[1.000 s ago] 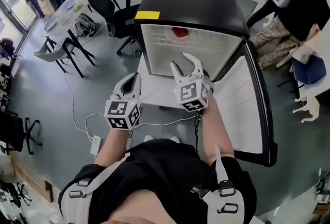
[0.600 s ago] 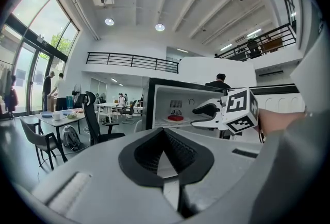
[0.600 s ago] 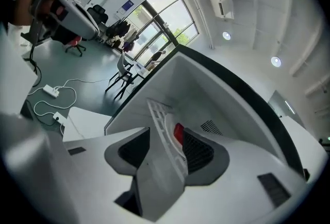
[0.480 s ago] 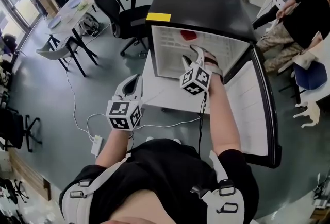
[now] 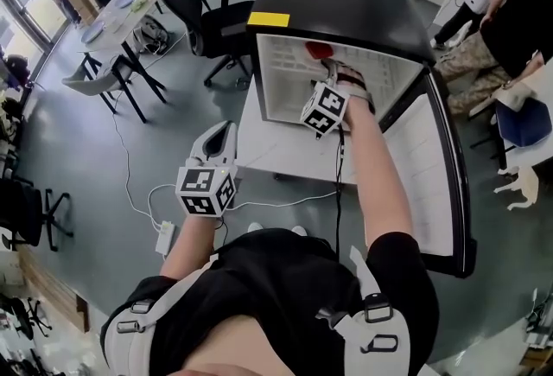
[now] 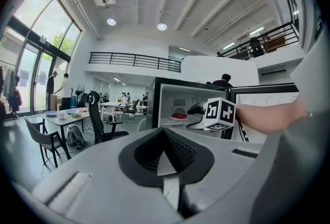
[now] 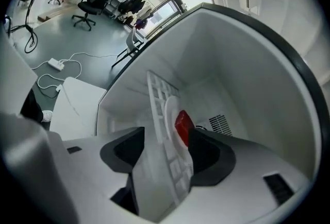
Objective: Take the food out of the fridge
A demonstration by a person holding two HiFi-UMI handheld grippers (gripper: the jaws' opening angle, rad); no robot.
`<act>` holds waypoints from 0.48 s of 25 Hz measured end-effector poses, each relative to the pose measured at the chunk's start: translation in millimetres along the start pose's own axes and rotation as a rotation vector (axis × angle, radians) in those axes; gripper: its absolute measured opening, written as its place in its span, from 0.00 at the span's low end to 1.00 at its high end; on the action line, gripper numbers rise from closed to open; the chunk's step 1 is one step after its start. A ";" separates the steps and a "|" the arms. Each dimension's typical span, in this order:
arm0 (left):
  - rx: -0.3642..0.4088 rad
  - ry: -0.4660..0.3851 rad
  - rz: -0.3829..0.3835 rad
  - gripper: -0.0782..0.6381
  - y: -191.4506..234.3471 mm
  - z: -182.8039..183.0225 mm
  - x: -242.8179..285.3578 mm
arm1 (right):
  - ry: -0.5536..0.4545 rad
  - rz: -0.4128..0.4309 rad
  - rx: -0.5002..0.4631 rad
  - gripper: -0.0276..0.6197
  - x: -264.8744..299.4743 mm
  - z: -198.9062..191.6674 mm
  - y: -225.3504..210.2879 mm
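The food [image 5: 316,49] is a red piece on a white plate [image 7: 167,115]. The plate sits on the wire shelf [image 7: 157,89] inside the open fridge [image 5: 337,7], towards the back.

Your right hand-held gripper [image 5: 331,70] is inside the fridge. It is empty, and its jaws are opening and stand wide. In the right gripper view, the shelf edge and the plate rim lie in the gap between the jaws. The food is just beside one jaw, and neither pad presses on anything.

Hazards from this position:

- Shelf capture. The right hand-held gripper looks rolled relative to the shelf. If you close now, the jaws will probably clamp the shelf wire together with the plate, and a pull would drag or jam the shelf.
- Food loss. A grip on the plate rim alone gives poor support. If the plate tilts on the way out, the food may slide off.
- Collision. The opening is narrow for wide jaws, so a jaw could strike the fridge wall or knock the plate further back.

Your left hand-held gripper [image 5: 220,132] is closed on nothing. It is outside the fridge, above the counter [image 5: 268,145], and well apart from the plate, so it cannot steady anything.
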State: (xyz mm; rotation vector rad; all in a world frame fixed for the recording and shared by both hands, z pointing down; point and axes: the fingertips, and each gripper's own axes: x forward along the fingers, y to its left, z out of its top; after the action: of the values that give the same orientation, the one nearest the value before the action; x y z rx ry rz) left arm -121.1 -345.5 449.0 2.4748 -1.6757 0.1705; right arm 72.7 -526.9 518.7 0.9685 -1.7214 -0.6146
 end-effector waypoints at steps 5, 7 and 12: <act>-0.001 0.001 0.016 0.11 6.1 0.3 -3.2 | 0.056 0.028 -0.049 0.42 20.4 -5.1 -2.0; -0.001 0.002 0.019 0.11 7.3 -0.4 -3.5 | 0.075 0.041 -0.069 0.42 26.8 -7.0 -0.3; -0.005 0.009 0.024 0.11 9.8 -2.3 -4.3 | 0.121 0.066 -0.121 0.42 36.8 -13.3 8.8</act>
State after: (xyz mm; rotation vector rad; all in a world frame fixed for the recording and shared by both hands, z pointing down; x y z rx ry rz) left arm -131.9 -344.7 451.0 2.4474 -1.7004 0.1803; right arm 76.7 -552.3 549.5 0.8438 -1.5845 -0.5983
